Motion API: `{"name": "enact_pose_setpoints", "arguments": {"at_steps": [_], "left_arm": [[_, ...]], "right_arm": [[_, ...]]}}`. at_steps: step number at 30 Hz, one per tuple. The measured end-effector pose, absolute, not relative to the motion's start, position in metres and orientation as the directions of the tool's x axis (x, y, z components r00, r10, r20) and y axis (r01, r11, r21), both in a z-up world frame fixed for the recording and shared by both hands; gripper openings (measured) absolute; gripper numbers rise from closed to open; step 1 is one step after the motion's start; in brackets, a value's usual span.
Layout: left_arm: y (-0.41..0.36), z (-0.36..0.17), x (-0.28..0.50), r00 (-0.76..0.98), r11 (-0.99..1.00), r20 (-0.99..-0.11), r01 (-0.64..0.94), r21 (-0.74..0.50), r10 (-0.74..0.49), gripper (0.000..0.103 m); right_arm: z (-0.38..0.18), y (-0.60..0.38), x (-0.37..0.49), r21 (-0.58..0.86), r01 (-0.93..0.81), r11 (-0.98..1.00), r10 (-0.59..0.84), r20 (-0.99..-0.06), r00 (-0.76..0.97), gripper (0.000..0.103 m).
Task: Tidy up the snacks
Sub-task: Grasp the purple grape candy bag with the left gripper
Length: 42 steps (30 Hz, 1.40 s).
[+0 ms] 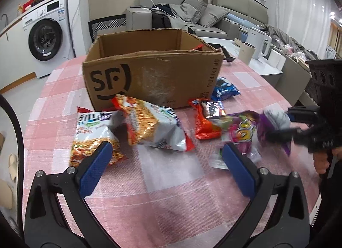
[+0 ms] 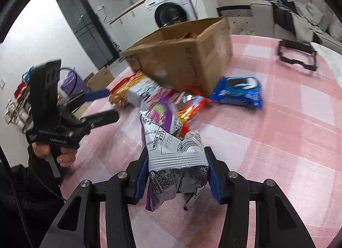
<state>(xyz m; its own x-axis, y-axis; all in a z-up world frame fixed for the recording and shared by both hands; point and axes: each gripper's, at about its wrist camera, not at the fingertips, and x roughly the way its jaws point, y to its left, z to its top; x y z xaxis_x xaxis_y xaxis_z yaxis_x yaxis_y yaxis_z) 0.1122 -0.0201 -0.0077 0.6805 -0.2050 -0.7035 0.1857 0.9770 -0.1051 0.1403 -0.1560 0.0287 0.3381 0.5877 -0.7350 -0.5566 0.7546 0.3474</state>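
Note:
A brown cardboard box [image 1: 154,74] stands open on the pink checked table [image 1: 171,194]. Before it lie two orange noodle bags [image 1: 154,124], a red-orange packet [image 1: 207,119] and a blue cookie pack [image 1: 225,89]. My right gripper [image 2: 177,162] is shut on the end of a purple and silver snack bag [image 2: 171,141], which also shows in the left wrist view [image 1: 250,132]. My left gripper [image 1: 166,160] is open and empty above the table, between the noodle bags and the purple bag. In the right wrist view the box [image 2: 183,59] and blue pack [image 2: 239,92] lie beyond the held bag.
A black frame [image 2: 297,55] lies on the table at the far right. A washing machine [image 1: 47,36], a grey sofa [image 1: 192,12] with clothes and a side table with white containers [image 1: 256,47] stand beyond the table.

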Motion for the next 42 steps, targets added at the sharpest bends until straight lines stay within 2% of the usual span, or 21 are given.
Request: {"name": "enact_pose_setpoints", "arguments": {"at_steps": [7, 21, 27, 30, 34, 42], "left_arm": [[-0.048, -0.016, 0.108, 0.646, 0.957, -0.713, 0.259, -0.132, -0.273, 0.102], [-0.111, -0.025, 0.124, 0.602, 0.934, -0.733, 0.334, -0.131, -0.318, 0.102], [-0.13, -0.028, 0.136, 0.586, 0.932, -0.751, 0.347, -0.109, -0.306, 0.084], [-0.14, -0.031, 0.141, 0.578, 0.929, -0.759, 0.357, -0.094, -0.299, 0.071], [-0.145, -0.039, 0.146, 0.555, 0.925, -0.777, 0.368, -0.091, -0.297, 0.044], [-0.143, -0.038, 0.142, 0.567, 0.918, -0.76, 0.383, -0.098, -0.318, 0.035]], "right_arm": [[0.035, -0.189, 0.151, 0.358, -0.47, 0.807, 0.56, -0.717, 0.415, 0.049], [0.036, -0.195, 0.152, 0.358, -0.439, 0.824, 0.544, -0.718, 0.435, 0.049], [0.037, -0.199, 0.152, 0.364, -0.429, 0.827, 0.543, -0.714, 0.441, 0.049], [0.037, -0.198, 0.152, 0.362, -0.43, 0.827, 0.542, -0.716, 0.44, 0.049], [0.038, -0.198, 0.151, 0.366, -0.432, 0.824, 0.547, -0.713, 0.44, 0.049], [0.039, -0.194, 0.15, 0.365, -0.441, 0.82, 0.551, -0.71, 0.438, 0.049]]}}
